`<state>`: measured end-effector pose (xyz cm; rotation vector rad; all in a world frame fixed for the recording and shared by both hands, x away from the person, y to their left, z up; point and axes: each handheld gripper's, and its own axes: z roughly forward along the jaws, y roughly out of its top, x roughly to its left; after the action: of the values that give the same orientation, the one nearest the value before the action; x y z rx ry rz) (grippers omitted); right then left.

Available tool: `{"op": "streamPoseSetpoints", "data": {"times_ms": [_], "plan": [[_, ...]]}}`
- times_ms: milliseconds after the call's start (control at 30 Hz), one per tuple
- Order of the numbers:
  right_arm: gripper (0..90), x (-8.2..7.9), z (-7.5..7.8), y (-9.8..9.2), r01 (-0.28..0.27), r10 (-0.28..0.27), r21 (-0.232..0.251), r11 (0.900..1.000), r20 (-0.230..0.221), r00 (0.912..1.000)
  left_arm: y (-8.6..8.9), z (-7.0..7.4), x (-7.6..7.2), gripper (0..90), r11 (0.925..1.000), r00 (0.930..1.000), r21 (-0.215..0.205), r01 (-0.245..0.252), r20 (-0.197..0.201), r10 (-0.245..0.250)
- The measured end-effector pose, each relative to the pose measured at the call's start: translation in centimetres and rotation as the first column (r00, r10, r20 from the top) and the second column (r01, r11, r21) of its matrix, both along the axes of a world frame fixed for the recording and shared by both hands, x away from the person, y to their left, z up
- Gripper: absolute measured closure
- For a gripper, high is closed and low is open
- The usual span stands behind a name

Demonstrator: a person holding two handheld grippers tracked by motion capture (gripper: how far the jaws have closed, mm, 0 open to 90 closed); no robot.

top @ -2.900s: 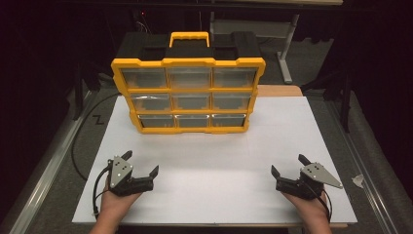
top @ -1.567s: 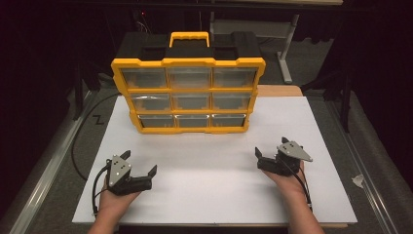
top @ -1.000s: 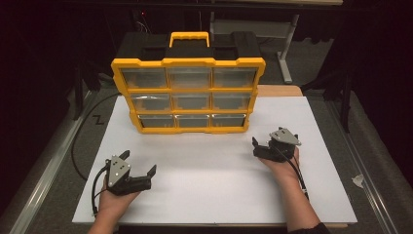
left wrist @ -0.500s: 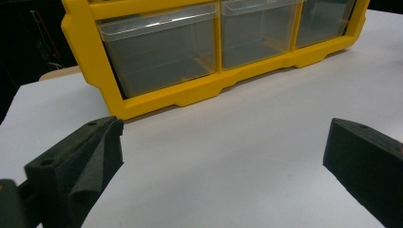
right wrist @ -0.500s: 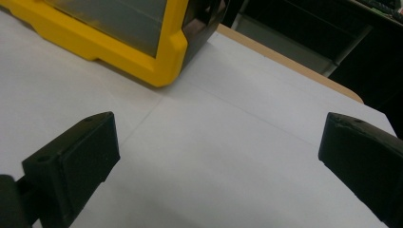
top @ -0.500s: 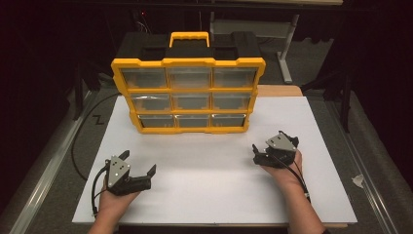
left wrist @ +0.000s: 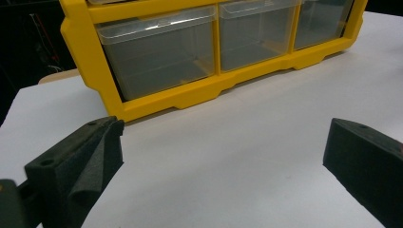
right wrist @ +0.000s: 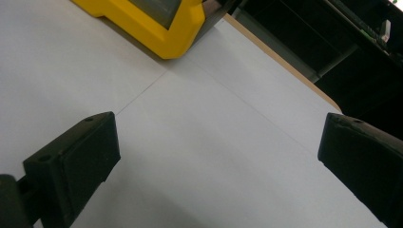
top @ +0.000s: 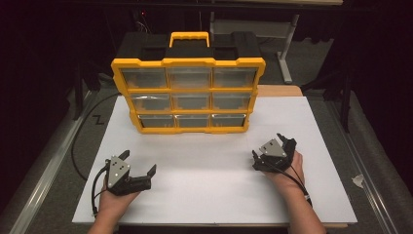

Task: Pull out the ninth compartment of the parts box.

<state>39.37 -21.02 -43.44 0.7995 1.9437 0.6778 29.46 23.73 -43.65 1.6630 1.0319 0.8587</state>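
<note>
Organizer [top: 188,95], yellow frame, clear drawers

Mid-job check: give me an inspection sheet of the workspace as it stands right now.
Surface: white board on the table, bare around the grippers.
Job's things: yellow drawer organizer upright at the back, nine clear drawers all shut, handle on top.
Clutter: nothing seen on the board.
Grippers: left gripper open, holding nothing, near the front left; right gripper open, holding nothing, short of the organizer's lower right corner.
Cables: black cable loops off the board's left edge.
Surroundings: dark room, metal frame legs behind, scrap of paper at right.
</note>
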Motion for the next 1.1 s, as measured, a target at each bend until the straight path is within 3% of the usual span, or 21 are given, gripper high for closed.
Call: {"op": "streamPoseSetpoints", "data": {"times_ms": [133,333,367,500,533,733,767,867,933,1000,1033,1067,1100], "plan": [[1.4,-0.2,0.0,0.5,-0.018,0.019,-0.055,0.998,0.013,0.9997,0.0,0.0,0.0,0.3,1.0000,1.0000,0.002,-0.001,-0.003,0.001],[1.5,-0.3,0.0,0.6,-0.029,0.030,-0.081,0.996,0.012,0.9995,-0.1,-0.1,0.1,0.3,1.0000,1.0000,0.005,0.001,-0.006,-0.001],[1.5,-0.4,-0.1,0.7,-0.034,0.036,-0.114,0.993,0.017,0.9992,-0.1,-0.1,0.1,0.3,1.0000,1.0000,0.004,0.001,-0.006,-0.001],[1.5,-0.5,-0.1,0.9,-0.039,0.044,-0.156,0.987,0.028,0.9986,-0.1,-0.1,0.1,0.3,1.0000,1.0000,0.006,0.002,-0.007,-0.002],[1.6,-0.6,-0.1,1.1,-0.041,0.049,-0.190,0.981,0.038,0.9981,-0.1,-0.1,0.1,0.3,1.0000,1.0000,0.006,0.001,-0.007,-0.001],[1.7,-1.0,0.0,1.6,-0.052,0.070,-0.258,0.965,0.061,0.9957,0.0,-0.1,0.1,0.3,1.0000,1.0000,0.004,0.001,-0.005,0.000],[1.8,-1.2,0.1,1.8,-0.058,0.082,-0.300,0.952,0.068,0.9943,0.0,-0.1,0.1,0.3,1.0000,1.0000,0.003,0.001,-0.006,-0.001],[1.9,-1.4,0.3,2.2,-0.078,0.114,-0.369,0.926,0.077,0.9905,0.0,-0.1,0.1,0.3,1.0000,1.0000,0.005,0.002,-0.006,-0.002],[1.9,-1.6,0.3,2.6,-0.080,0.123,-0.393,0.916,0.085,0.9888,0.0,-0.1,0.0,0.3,1.0000,1.0000,0.002,0.002,-0.004,-0.002],[1.9,-1.8,0.2,2.9,-0.088,0.141,-0.429,0.899,0.092,0.9858,0.0,-0.1,0.0,0.3,1.0000,1.0000,0.002,0.002,-0.005,-0.002],[1.9,-1.8,0.2,2.9,-0.088,0.141,-0.429,0.899,0.092,0.9858,0.0,-0.1,0.0,0.3,1.0000,1.0000,0.002,0.002,-0.005,-0.002],[1.9,-2.0,0.2,3.3,-0.090,0.153,-0.462,0.882,0.100,0.9832,0.0,-0.1,0.1,0.3,1.0000,1.0000,0.002,0.002,-0.004,-0.002],[1.9,-2.0,0.2,3.3,-0.090,0.153,-0.462,0.882,0.100,0.9832,0.0,-0.1,0.1,0.3,1.0000,1.0000,0.002,0.002,-0.004,-0.002]]}}
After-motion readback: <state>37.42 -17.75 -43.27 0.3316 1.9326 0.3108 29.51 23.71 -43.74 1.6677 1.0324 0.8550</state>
